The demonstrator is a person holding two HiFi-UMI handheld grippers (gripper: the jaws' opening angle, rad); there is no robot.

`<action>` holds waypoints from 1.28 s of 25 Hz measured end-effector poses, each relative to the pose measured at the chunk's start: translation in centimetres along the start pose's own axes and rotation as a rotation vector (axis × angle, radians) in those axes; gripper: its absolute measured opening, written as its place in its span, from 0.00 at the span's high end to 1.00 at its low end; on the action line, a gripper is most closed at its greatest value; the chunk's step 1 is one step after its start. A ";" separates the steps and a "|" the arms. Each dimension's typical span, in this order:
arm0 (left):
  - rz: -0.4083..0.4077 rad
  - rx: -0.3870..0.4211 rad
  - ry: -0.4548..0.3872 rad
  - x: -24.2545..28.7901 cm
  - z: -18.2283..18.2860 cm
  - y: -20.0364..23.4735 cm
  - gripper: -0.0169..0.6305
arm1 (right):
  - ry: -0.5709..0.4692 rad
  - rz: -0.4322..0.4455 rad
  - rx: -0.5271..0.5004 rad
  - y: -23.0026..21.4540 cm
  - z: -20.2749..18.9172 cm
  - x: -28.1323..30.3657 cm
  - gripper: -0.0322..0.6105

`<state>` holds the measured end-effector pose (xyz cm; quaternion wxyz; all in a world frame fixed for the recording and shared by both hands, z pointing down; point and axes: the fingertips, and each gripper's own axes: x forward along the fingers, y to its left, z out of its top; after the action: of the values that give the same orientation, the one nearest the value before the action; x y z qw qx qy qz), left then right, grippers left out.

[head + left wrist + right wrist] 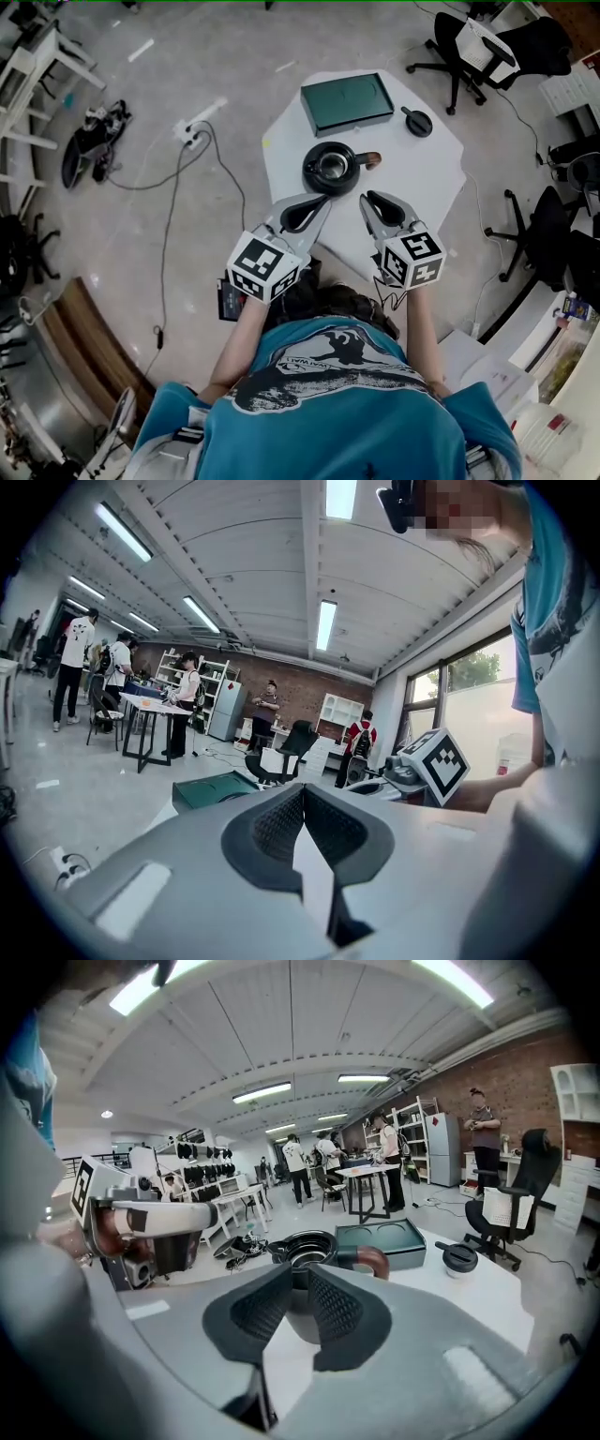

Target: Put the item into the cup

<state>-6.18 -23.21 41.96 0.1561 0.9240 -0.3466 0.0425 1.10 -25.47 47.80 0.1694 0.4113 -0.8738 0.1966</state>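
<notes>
Though raised over the near edge of the white table (427,183), grips nothing with the left gripper (302,792): jaws shut tip to tip, ribbed pads (272,829) bare, only a narrow wedge of space behind the tips. Grips nothing with the right gripper (299,1277) either: jaws closed to a thin slit at the tips, pinching no thing. Hangs side by side with its twin, near but not touching, marker cubes (263,266) at the rear by the person's forearms. Points both away from the body and toward the cup (330,169). Finds that cup just beyond the tips, apart from them, upright near the middle of the table: black, round, wide-rimmed, with a shiny metal inside and a brown handle (371,159) sticking out to the right. Shows the item (418,123), a small black round piece with a short stub, lying on the table beyond the cup and to its right, outside it and not touching it. Shows it just beside the right end of a dark green tray (347,101), flat at the table's far side. Farther out: grey floor, a white power strip (197,129) with a black cable to the left, black office chairs (457,56) to the right.
</notes>
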 end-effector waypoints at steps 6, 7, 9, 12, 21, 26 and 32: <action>0.003 0.011 0.008 0.1 -0.5 -2.6 0.95 | -0.047 0.020 0.042 0.5 -0.3 -2.8 0.86; 0.004 0.014 0.013 0.1 -0.6 -3.0 0.95 | -0.055 0.026 0.049 0.6 -0.2 -3.2 0.86; 0.004 0.019 0.027 0.0 -1.0 -3.9 0.95 | -0.069 0.033 0.056 0.7 -0.3 -3.9 0.87; 0.002 0.023 0.043 -0.3 -1.6 -5.3 0.95 | -0.086 0.040 0.060 1.1 -0.5 -5.1 0.87; -0.011 0.063 0.065 -1.1 -2.2 -9.2 0.95 | -0.145 0.062 0.071 2.6 -1.0 -8.9 0.89; -0.025 0.076 0.074 -1.5 -3.0 -11.6 0.95 | -0.166 0.072 0.068 3.8 -1.7 -11.1 0.89; -0.033 0.089 0.082 -2.1 -4.6 -14.5 0.95 | -0.175 0.094 0.058 5.4 -3.6 -13.7 0.89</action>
<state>1.87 -10.17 42.13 0.1295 0.9330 -0.3226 0.0934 5.61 -11.63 43.57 0.0710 0.3903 -0.8975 0.1929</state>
